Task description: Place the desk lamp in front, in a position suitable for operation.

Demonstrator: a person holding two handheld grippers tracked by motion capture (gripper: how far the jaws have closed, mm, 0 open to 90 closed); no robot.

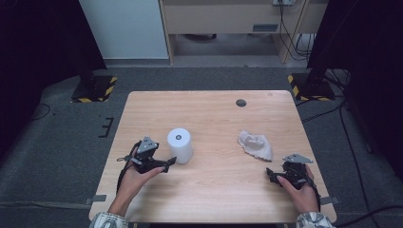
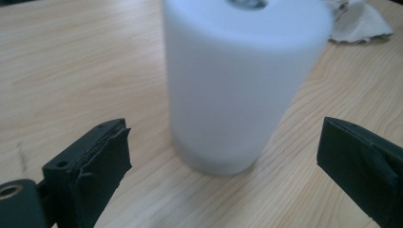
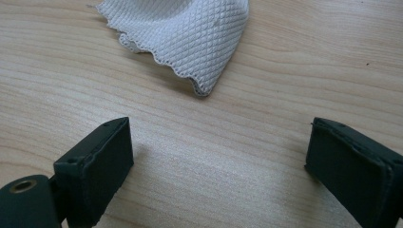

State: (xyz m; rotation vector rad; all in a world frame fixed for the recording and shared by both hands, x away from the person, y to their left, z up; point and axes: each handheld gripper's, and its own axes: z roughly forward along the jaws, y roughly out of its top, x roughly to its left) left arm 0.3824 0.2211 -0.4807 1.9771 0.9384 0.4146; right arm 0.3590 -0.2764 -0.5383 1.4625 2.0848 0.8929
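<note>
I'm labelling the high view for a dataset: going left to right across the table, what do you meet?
Left gripper → white roll → crumpled white cloth → right gripper.

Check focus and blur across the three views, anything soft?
Left gripper view: white roll is soft, too close to the lens; left claw pads and the table grain are sharper. Right gripper view: cloth weave and right claw crisp, no glare. High view: even light, soft shadows, dark surroundings.

Left gripper (image 1: pixel 167 164) low over table, jaws wide apart. Right gripper (image 1: pixel 269 173) low too, jaws wide apart.
</note>
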